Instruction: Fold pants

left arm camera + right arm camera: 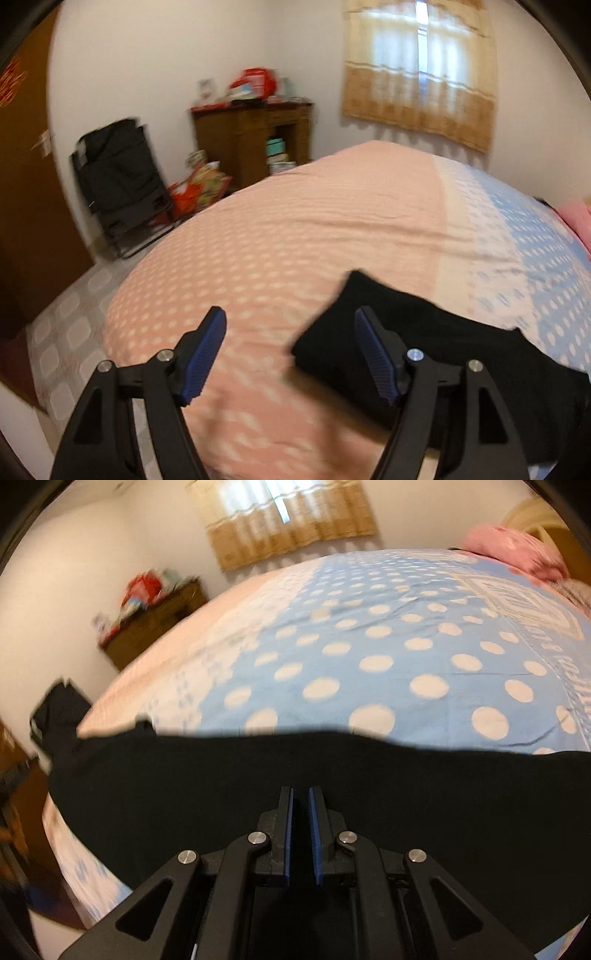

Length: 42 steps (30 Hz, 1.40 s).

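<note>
Left wrist view shows the left gripper (290, 354) with its blue-padded fingers (205, 356) spread wide and holding nothing; one finger hangs over bare sheet, the other in front of the near end of the black pants (461, 343). That wide spread, aimed at the cloth's end, suggests it is lining up to take an edge for a fold, though no contact is visible.

On the right wrist view the right gripper (301, 829) has its fingers drawn narrow, a thin slit between the pads. Black cloth fills the frame behind and beneath them, so I cannot tell whether any fabric is pinched in that slit.

Outward from the fingers, the pants lie in a long dark band along the near edge of the bed (369, 635), which gives a broad flat surface for folding. Its sheet runs from pink to blue with pale dots. Beyond stand a wooden cabinet (251, 136), a dark folding chair (118, 184) and a curtained window (421, 70).
</note>
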Tool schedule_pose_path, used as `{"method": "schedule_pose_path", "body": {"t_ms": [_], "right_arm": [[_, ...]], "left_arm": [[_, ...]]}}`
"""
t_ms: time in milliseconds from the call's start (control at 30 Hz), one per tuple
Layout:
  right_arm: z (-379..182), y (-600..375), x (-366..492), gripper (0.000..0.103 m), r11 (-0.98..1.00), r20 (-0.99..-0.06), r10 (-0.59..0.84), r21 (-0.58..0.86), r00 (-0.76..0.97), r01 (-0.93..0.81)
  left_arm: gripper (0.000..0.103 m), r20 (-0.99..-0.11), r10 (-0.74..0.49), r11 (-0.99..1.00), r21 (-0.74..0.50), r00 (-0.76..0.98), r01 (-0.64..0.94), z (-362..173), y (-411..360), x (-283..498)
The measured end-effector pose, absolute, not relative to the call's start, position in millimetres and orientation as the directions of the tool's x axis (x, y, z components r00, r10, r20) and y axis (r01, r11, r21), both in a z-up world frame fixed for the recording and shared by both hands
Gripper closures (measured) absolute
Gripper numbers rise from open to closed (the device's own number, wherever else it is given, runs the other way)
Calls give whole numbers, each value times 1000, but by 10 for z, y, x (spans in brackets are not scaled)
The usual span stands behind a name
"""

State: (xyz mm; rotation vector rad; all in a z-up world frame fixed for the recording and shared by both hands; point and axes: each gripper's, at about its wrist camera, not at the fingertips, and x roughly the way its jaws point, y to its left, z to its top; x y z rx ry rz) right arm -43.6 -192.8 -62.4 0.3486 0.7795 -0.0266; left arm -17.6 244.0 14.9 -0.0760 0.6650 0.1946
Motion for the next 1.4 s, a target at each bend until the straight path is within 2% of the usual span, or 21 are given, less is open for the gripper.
{"method": "schedule_pose_path", "body": {"t_ms": [33, 100, 167, 367, 433, 500, 700, 800, 867, 900, 933, 1000, 1167, 1333, 1400], "right_arm": [[-535, -1962, -477, 94, 935, -652, 101, 321, 752, 152], [-442, -1999, -531, 94, 940, -635, 62, 298, 770, 169], [-416, -2107, -596, 94, 942, -655, 2, 254, 756, 218], [-658, -2568, -883, 94, 922, -743, -43, 228, 668, 313], [-723, -2681, -915, 94, 911, -720, -9, 280, 694, 303], [-735, -2739, -869, 94, 907, -708, -21, 284, 706, 312], [-541, -2827, -829, 94, 906, -711, -9, 292, 703, 308], [-263, -3020, -1138, 94, 896, -644, -82, 288, 761, 340], [-85, -3370, -1458, 93, 859, -616, -167, 292, 770, 421], [-62, -3482, -1541, 80, 845, -617, -186, 297, 765, 445], [-51, -3745, -1713, 56, 809, -629, -225, 305, 744, 503], [-84, -4069, -1929, 39, 749, -644, -278, 319, 713, 580], [-377, -4707, -2279, 40, 648, -723, -250, 370, 644, 666], [-643, -4695, -2146, 40, 724, -785, -192, 291, 588, 625], [-687, -4664, -2087, 39, 739, -803, -216, 237, 555, 630]], "left_arm": [[28, -620, 136, 985, 4, 773, -171, 154, 2345, -142], [28, -618, 107, 994, 39, 779, -106, 133, 2101, -43], [28, -629, 116, 993, 92, 769, -74, 51, 1895, 73], [27, -722, 198, 977, 201, 663, -73, -364, 1712, 260], [19, -693, 205, 976, 200, 691, -88, -380, 1754, 198], [16, -702, 208, 976, 192, 681, -101, -359, 1795, 198], [15, -718, 185, 982, 165, 671, -94, -258, 1776, 119], [14, -703, 123, 992, 117, 701, -56, -160, 1660, 19], [11, -695, 61, 997, 75, 716, -11, -88, 1525, -41], [9, -694, 34, 998, 61, 719, 12, -70, 1451, -53], [8, -693, 0, 998, 45, 721, 43, -53, 1361, -71], [8, -692, -62, 993, 26, 719, 111, -32, 1155, -110], [8, -708, -138, 980, 7, 693, 201, -20, 786, -199], [8, -720, -167, 970, 5, 674, 245, 13, 604, -309], [8, -722, -163, 969, 12, 672, 248, 13, 586, -339]]}}
